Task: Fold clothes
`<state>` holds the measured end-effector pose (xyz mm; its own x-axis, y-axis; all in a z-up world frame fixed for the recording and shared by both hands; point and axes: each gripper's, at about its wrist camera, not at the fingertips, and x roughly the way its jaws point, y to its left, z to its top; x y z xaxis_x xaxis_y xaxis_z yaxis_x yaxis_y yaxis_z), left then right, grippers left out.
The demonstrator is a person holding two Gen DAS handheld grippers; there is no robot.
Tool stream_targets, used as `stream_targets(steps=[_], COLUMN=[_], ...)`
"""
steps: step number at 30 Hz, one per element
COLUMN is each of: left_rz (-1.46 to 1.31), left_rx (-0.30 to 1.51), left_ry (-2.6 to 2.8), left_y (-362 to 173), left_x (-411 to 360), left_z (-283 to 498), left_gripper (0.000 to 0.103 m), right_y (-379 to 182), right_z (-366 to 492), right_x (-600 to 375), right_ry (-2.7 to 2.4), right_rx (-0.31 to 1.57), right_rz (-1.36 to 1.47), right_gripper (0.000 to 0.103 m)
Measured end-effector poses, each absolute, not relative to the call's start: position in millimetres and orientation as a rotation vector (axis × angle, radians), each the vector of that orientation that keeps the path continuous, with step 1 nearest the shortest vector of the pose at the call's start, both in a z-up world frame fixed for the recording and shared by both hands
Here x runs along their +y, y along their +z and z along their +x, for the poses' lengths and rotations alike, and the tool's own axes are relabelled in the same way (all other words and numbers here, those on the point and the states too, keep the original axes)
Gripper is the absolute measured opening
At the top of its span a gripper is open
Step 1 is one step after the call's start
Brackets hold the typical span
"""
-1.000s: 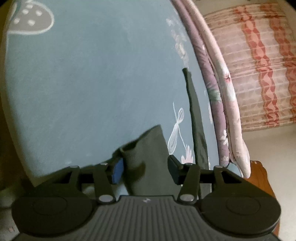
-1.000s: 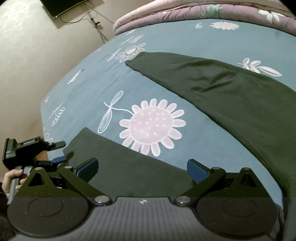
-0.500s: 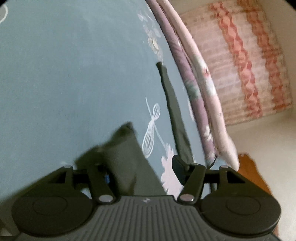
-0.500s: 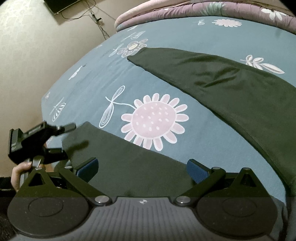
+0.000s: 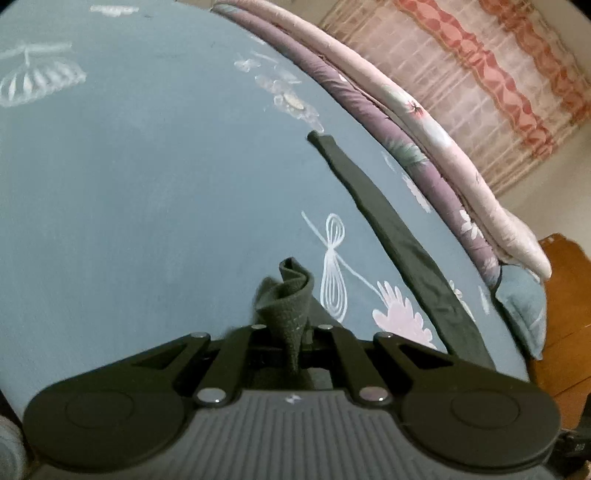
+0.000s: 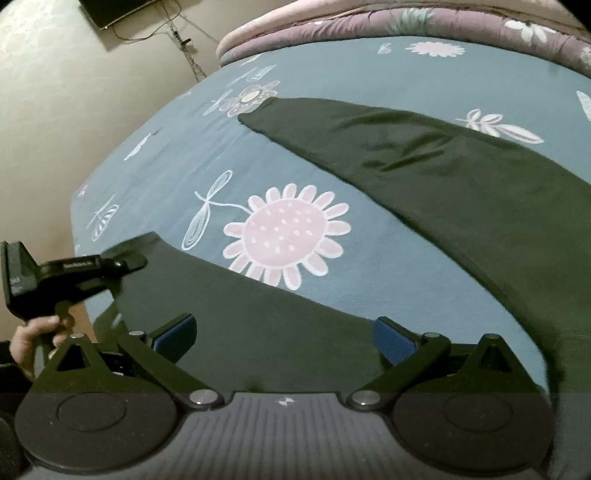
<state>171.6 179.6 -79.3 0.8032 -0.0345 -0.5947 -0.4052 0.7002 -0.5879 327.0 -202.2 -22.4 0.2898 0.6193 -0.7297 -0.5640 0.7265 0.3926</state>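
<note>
**Right wrist view: dark trousers spread on the bed, left cuff pinched**

Right wrist view shows me the bed (image 6: 177,147), its blue flowered sheet carrying the dark trousers (image 6: 461,192), both legs spread apart with a pink flower print between them. A folded quilt (image 6: 424,26) lies along the far edge.

The near leg runs under my right gripper (image 6: 284,334), whose jaws stand wide with nothing between them, hovering over the cloth.

My left gripper (image 5: 291,343) has just been closing, and its jaws are now clamped on the near leg's cuff corner, which bunches up in a soft curl above them. A hand (image 6: 35,339) grips its handle at the bed's edge.

The fabric looks light, limp and slightly stretchy; I judge it will drape and sag rather than hold a line. I'd take the hem at both corners, so the leg lifts evenly.
</note>
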Motion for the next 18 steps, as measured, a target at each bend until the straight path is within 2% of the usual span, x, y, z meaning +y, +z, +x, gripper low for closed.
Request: stream_targets(steps=[7, 18], left_rz=[-0.73, -0.683], left_rx=[0.596, 0.59], left_ry=[0.315, 0.464], left_y=[-58.4, -44.6], left_x=[205.2, 240.3], left_z=[172.5, 164.3], left_gripper=[0.002, 0.002], right_y=[-0.3, 25.0], right_z=[329.8, 322.2], right_x=[-247.3, -395.1], right_ry=[0.686, 0.105], right_rx=[0.914, 0.806], right_rz=[0.093, 0.165], right_gripper=[0.103, 0.103])
